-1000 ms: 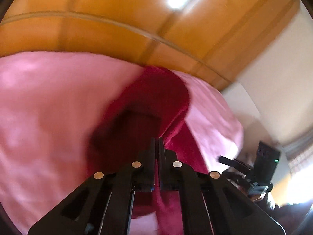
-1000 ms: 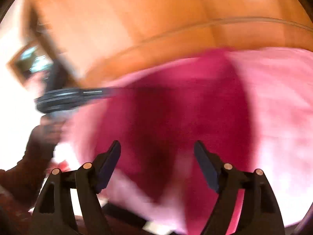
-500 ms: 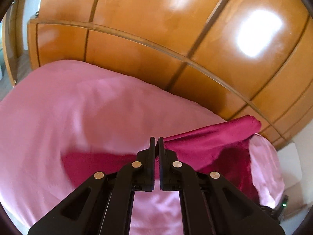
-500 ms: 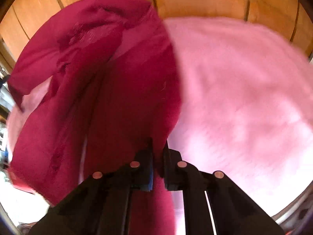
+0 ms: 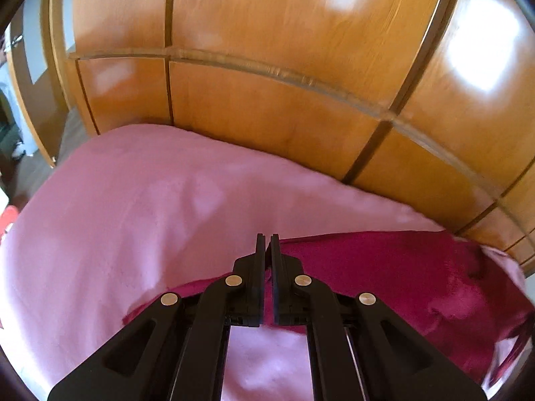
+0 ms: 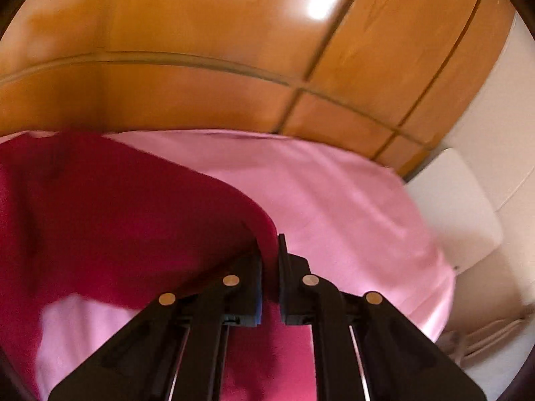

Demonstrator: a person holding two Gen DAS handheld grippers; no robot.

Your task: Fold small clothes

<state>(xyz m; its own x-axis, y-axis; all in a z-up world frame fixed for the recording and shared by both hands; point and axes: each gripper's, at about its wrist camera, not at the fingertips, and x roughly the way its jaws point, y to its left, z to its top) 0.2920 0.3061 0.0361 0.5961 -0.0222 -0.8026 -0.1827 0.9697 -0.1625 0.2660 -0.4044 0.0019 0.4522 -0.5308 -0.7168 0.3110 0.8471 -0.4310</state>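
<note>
Both tongs are clenched on the dark red garment, one at each end of its upper edge: the left tongs pinch the cloth at its left end, the right tongs grip it at the right end. The garment hangs between them and drapes down onto the pink bed cover, in front of the wooden wardrobe. The step in hand looks like spreading the piece flat before the first fold. To do it well, I would keep the held edge taut and level between the two hands, lower the free lower part onto the bed first, then draw the edge away so the cloth lies without creases, and only then let go, both grips together
</note>
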